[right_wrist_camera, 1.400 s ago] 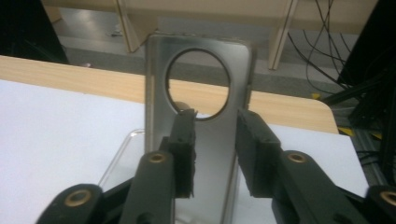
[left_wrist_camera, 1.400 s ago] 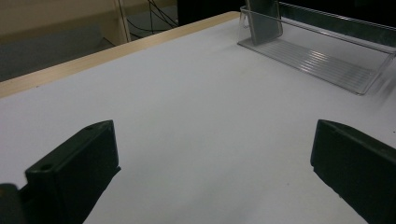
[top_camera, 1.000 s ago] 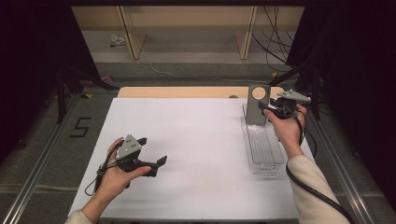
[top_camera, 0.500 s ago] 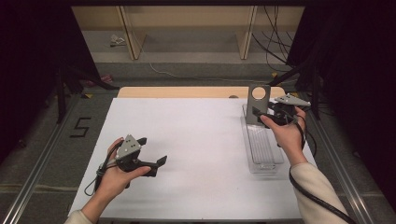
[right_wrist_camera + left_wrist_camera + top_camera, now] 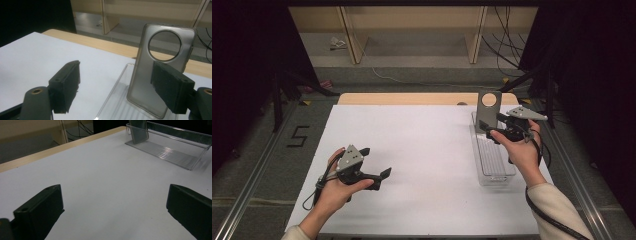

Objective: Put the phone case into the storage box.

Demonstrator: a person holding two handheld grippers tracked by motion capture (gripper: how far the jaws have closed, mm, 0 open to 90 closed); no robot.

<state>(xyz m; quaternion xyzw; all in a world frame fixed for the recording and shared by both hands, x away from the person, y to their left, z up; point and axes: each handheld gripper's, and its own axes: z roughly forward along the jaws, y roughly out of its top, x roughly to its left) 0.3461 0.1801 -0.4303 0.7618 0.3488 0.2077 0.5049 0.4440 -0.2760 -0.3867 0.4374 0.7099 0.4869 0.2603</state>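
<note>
In the high view, the white tabletop (image 5: pixel 427 165) carries a clear plastic tray (image 5: pixel 492 160) along its right side. A grey translucent phone case (image 5: pixel 488 107) with a round camera cutout stands upright at the far end of that tray, leaning slightly back. The right gripper (image 5: pixel 488 131) is held just in front of the case, above the tray's far half. Its fingers have just been opening; they now stand apart with nothing between them, and the case is free. The left gripper (image 5: pixel 376 162) rests in the person's hand near the front left of the tabletop, well apart from the tray, its fingers spread wide over bare surface.

In the left gripper view, the two black fingers (image 5: pixel 37 212) stand far apart with only white tabletop (image 5: pixel 100 182) between them. The tray (image 5: pixel 170 153) lies far off at the upper right, the phone case (image 5: pixel 138 131) propped at its far end.

In the right gripper view, the fingers (image 5: pixel 66 85) are wide apart and grip nothing. The phone case (image 5: pixel 146 87) stands upright in the tray (image 5: pixel 117 100) just beyond them, nearer the right-hand finger, which overlaps its lower edge in the picture; whether it touches there I cannot tell.
</note>
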